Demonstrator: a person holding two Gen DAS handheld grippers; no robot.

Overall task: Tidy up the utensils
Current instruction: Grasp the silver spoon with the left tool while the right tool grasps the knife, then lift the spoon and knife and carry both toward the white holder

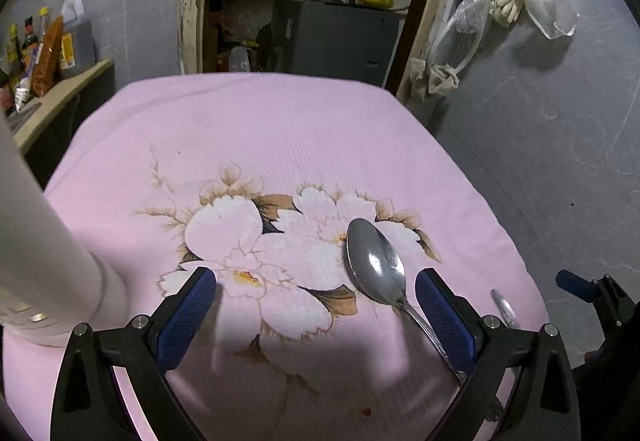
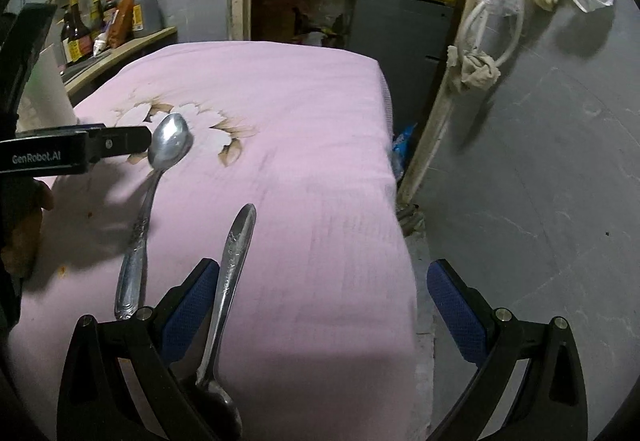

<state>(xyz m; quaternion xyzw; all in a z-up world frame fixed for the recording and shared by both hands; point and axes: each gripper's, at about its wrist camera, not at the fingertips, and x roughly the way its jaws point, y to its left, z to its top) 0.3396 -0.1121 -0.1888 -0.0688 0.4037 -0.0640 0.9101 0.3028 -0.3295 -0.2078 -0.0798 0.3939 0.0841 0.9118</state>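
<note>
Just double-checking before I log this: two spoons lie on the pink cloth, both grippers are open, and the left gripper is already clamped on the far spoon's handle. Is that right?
Not quite. The left gripper is not clamped on anything: the left wrist view shows its jaws wide apart, with the far spoon lying loose on the pink cloth beside its right finger. The rest holds: two spoons, counting the near spoon, and the right gripper open too.

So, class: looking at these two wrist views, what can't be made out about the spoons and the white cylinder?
- First spoon: in the left wrist view its handle end is hidden behind the left tool.
- Second spoon: in the right wrist view its bowl is in shadow under the right tool; its facing is unclear.
- White cylinder: cut off by the left edge and blurred; what it is cannot be told.
</note>
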